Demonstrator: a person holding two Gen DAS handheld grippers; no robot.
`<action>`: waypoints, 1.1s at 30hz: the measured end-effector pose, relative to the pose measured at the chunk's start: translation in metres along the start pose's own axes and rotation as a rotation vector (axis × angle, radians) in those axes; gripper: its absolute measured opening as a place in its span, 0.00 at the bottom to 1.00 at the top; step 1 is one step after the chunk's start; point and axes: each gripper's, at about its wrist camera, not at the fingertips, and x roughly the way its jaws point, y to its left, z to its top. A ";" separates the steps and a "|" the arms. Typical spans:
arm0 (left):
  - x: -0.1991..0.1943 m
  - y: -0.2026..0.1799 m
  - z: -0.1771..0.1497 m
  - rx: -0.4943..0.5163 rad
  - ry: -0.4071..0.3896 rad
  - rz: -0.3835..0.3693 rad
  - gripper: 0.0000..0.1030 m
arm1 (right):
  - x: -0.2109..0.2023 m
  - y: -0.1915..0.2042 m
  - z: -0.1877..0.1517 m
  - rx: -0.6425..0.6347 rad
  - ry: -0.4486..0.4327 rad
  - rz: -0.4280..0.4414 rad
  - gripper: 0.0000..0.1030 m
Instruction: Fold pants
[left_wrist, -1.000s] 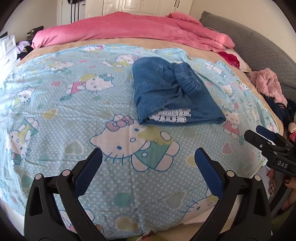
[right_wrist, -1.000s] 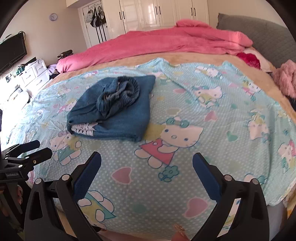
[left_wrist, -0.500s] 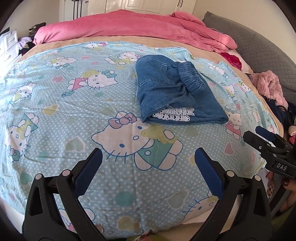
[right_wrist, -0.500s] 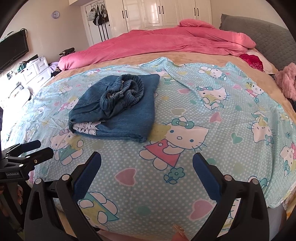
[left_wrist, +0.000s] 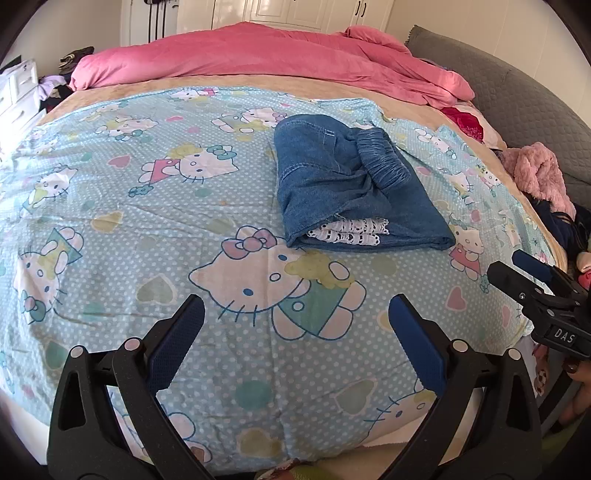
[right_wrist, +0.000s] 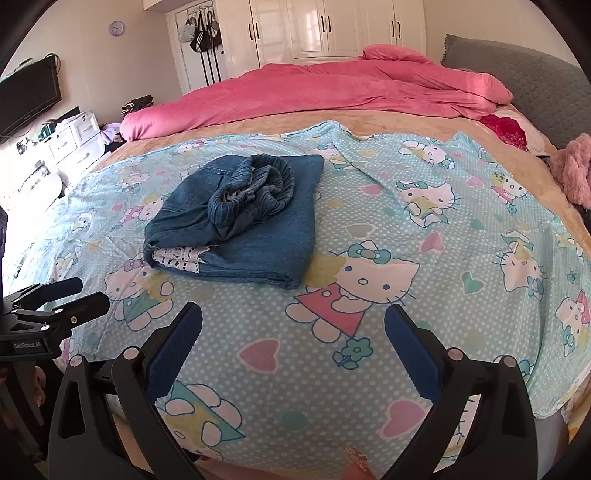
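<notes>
Your left tool and right tool gape wide, empty; folded pants at twelve o'clock; "DAS" label readable.

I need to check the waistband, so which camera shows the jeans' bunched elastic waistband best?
The right wrist view: the elastic waistband faces it, with gathers and opening visible atop the folded jeans. The left wrist view shows it only side-on, as a ridged roll.
</notes>
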 end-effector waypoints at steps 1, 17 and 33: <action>-0.001 0.000 0.000 0.002 -0.002 0.000 0.91 | -0.001 0.001 0.000 -0.003 -0.002 -0.001 0.96; -0.007 -0.002 0.001 0.011 -0.014 0.018 0.91 | -0.003 0.006 0.000 -0.015 -0.004 -0.006 0.96; -0.009 -0.001 0.001 0.008 -0.012 0.021 0.91 | -0.004 0.007 0.001 -0.016 -0.004 -0.005 0.96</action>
